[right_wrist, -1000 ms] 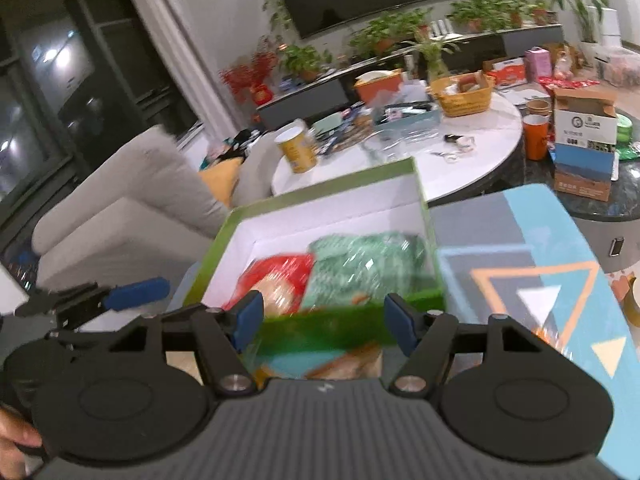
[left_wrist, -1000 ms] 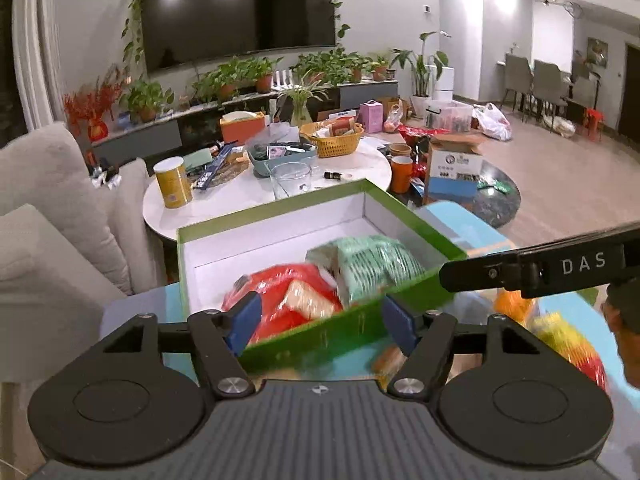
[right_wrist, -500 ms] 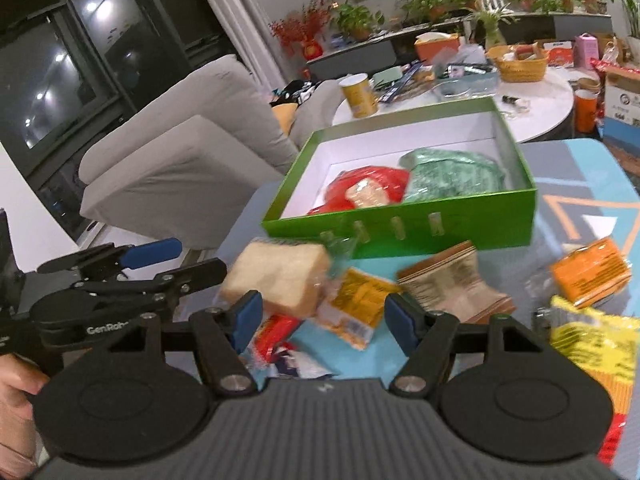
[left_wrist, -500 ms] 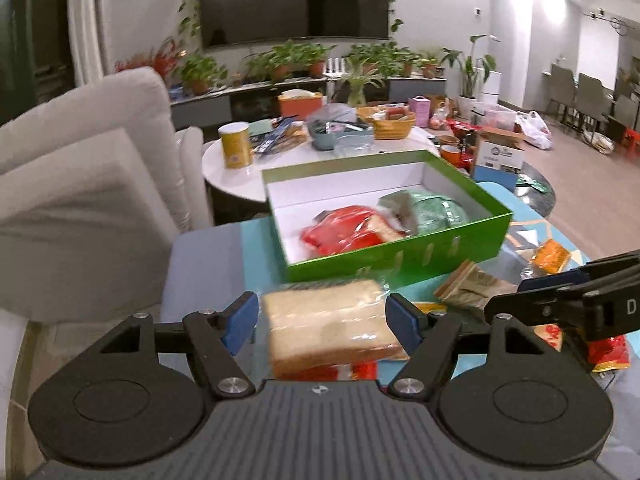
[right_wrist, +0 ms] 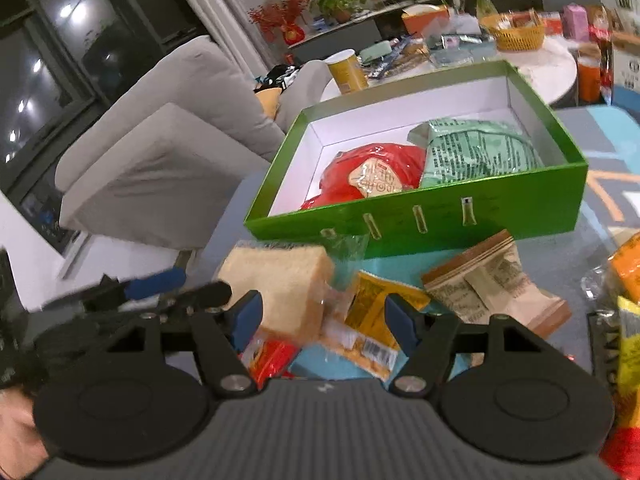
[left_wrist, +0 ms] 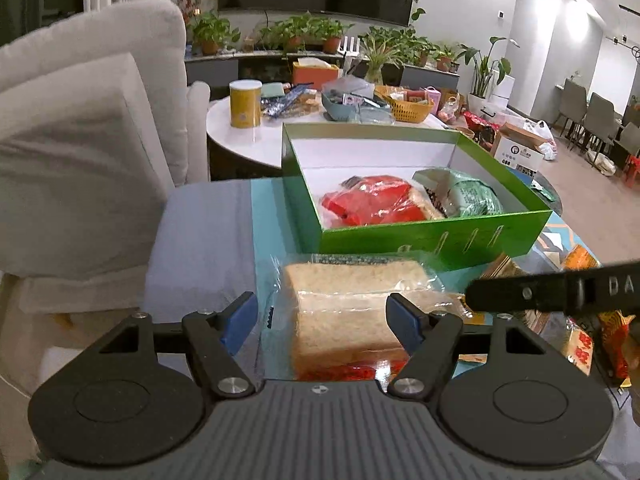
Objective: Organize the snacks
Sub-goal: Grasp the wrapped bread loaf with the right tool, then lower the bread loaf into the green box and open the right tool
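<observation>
Plastic-wrapped bread (left_wrist: 352,312) now sits between my spread left jaws; I backed off the green box (left_wrist: 432,236). Right jaws spread, empty. Next pick, I judge.

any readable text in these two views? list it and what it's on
"DA", cut off by the frame edge: white letters on the black arm of the right tongs, crossing the left wrist view.
Unreadable, too small or blurred: the print on the red plastic snack bag, the pale green foil snack bag, the brown paper snack pouch, and the white cardboard carton past the green cardboard box.
</observation>
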`<act>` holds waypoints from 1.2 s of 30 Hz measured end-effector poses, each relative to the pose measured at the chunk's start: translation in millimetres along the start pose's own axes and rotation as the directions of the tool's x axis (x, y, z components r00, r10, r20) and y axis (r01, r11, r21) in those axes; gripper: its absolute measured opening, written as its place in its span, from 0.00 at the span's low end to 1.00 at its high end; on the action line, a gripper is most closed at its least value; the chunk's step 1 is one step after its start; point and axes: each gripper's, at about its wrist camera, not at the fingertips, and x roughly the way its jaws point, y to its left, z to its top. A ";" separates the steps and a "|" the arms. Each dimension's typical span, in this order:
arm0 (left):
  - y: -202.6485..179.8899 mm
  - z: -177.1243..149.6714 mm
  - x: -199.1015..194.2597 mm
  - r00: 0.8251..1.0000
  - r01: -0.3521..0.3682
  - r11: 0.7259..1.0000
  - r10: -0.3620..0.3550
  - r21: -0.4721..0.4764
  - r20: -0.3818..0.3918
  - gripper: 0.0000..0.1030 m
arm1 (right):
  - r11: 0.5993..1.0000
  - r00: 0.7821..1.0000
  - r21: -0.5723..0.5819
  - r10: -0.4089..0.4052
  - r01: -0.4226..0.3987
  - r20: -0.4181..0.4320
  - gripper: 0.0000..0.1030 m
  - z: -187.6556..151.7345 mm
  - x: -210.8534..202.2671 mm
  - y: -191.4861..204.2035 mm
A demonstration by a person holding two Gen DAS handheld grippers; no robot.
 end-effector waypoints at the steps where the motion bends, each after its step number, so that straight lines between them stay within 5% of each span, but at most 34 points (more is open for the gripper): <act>1: 2.2 -0.4 2.4 1.000 0.006 1.000 -0.006 -0.006 -0.004 0.66 | 1.000 1.000 0.013 0.008 -0.008 -0.006 0.45 1.1 3.6 -1.5; 12: 15.4 -7.3 16.3 0.997 0.080 0.994 -0.082 -0.078 -0.015 0.62 | 0.995 0.997 0.083 0.051 -0.046 -0.060 0.45 -0.5 28.6 -7.1; 18: 6.7 -10.4 6.3 0.995 0.096 0.992 -0.098 -0.085 -0.025 0.55 | 0.999 0.998 -0.023 0.023 -0.025 -0.063 0.26 -3.7 19.9 10.2; 28: -34.6 18.8 -62.1 0.988 0.109 0.994 -0.110 0.021 0.112 0.51 | 0.998 0.996 -0.052 0.030 -0.026 0.086 0.26 1.6 -54.8 26.6; 36: -58.6 57.3 -72.7 0.971 0.131 0.991 -0.136 0.039 0.198 0.51 | 0.999 0.982 -0.025 0.031 -0.027 0.188 0.26 32.2 -77.1 26.2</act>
